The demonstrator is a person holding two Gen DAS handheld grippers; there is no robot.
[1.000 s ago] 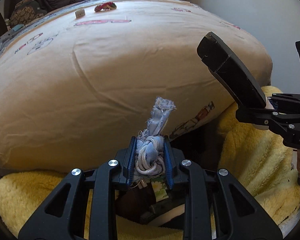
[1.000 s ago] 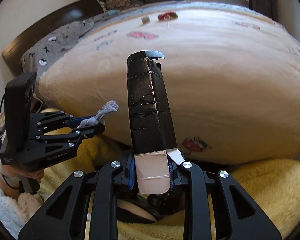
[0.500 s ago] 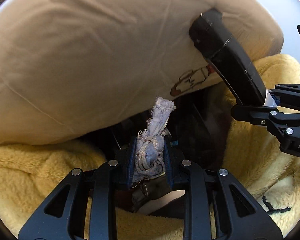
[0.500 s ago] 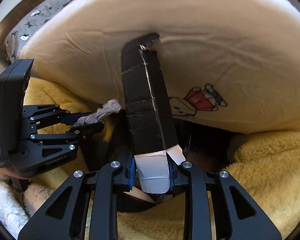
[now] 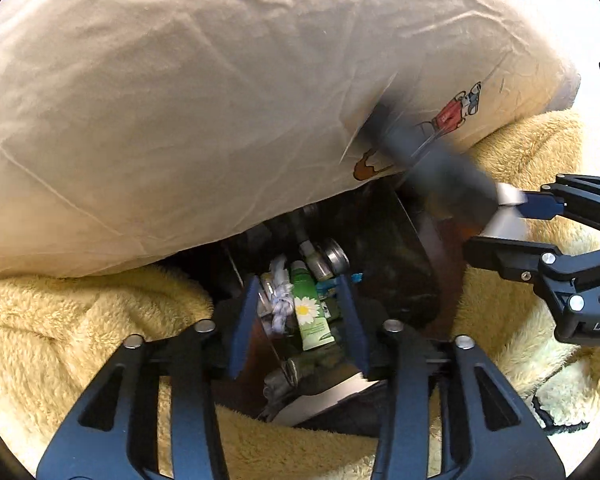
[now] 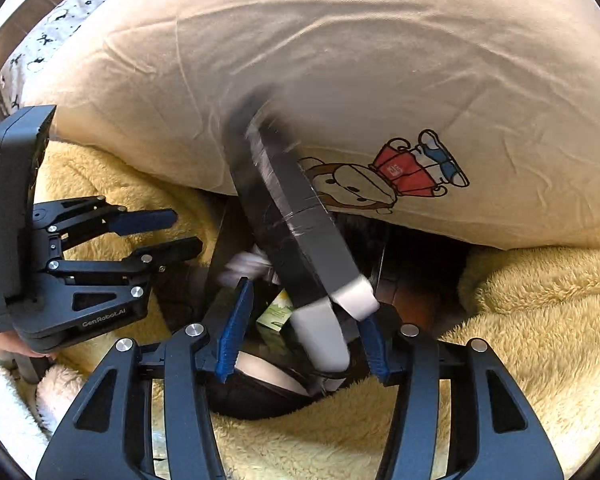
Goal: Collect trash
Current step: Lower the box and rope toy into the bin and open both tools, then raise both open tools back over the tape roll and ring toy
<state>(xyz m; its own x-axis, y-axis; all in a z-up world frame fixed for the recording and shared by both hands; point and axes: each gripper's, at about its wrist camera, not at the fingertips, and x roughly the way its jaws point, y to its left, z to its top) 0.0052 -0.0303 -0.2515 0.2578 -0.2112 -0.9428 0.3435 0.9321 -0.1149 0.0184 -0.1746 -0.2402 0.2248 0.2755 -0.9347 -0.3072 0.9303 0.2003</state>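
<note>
- Lying in the dark bin [image 5: 396,240] below my left gripper [image 5: 302,312] is the frayed bluish cloth scrap [image 5: 280,300], knotted, loose among the other trash and touching neither of my fingers.
- Just beside the scrap on its right lies a green and white tube with a daisy on it [image 5: 310,312], and above that two small metal-capped bottles [image 5: 328,258]; a white card edge shows at the near side of the bin.
- My left jaws stand wide apart with only the bin's contents showing between them.
- My right gripper [image 6: 300,332] is spread wide as well, and the long black box [image 6: 288,216] with its white end sits blurred between the fingers, tilted up and to the left; it looks free of both blue pads [image 6: 232,332], though the blur keeps me from being sure on the right side.
- In the left view the same box [image 5: 432,160] streaks diagonally from the right gripper [image 5: 516,220] up toward the bedding, above the bin's right rim.
- In the right view my left gripper [image 6: 180,232] hangs beside the box, over the bin's left edge.
- A beige duvet [image 6: 380,60] with a cartoon monkey print [image 6: 384,176] bulges over the far side of the bin.
- A fluffy yellow blanket [image 5: 80,320] wraps the bin on both sides and in front.
</note>
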